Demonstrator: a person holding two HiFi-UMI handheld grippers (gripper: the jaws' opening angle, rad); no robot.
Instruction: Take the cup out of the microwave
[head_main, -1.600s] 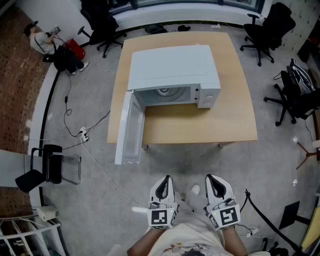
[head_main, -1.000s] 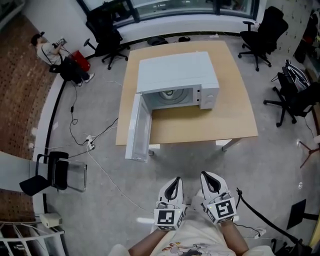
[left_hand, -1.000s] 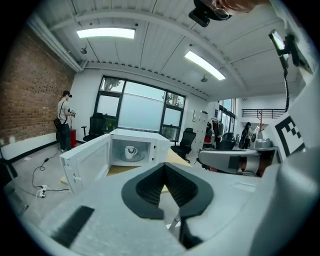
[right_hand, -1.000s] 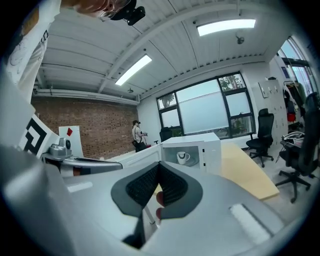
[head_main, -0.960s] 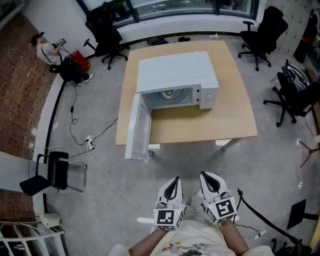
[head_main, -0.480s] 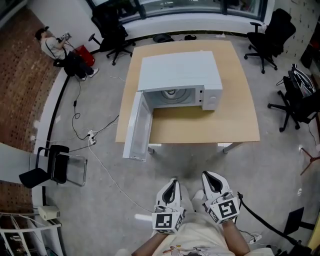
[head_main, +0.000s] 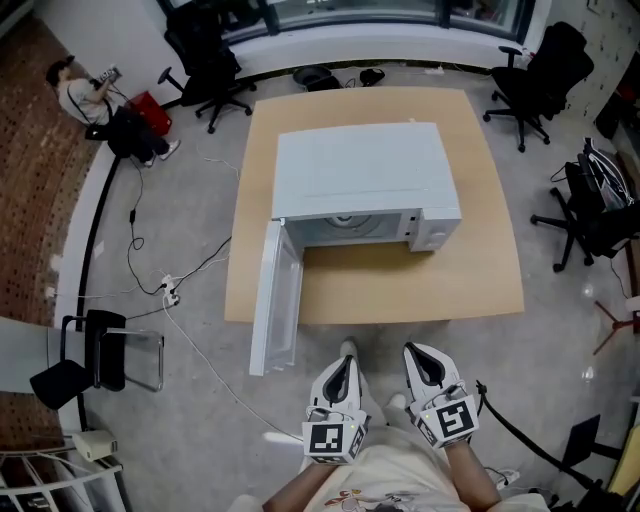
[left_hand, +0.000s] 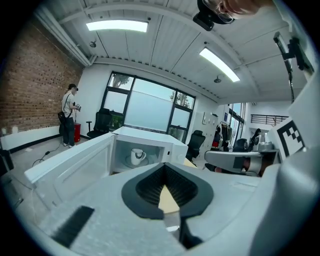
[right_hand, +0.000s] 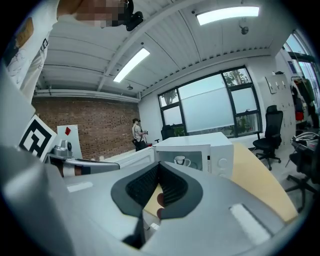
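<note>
Left tongs (head_main: 338, 366) and right tongs (head_main: 421, 354) are both closed and empty, held near the person and well short of the worktop (head_main: 480, 262). Far ahead, the cup (left_hand: 136, 156) stands upright inside the open microwave (head_main: 360, 175). It looks light, stiff, smooth and breakable, so pinching its rim wall or handle firmly seems the safest hold.

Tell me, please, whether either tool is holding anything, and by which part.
Nothing is held: the left tool and right tool are shut and empty; the cup sits inside the microwave.
</note>
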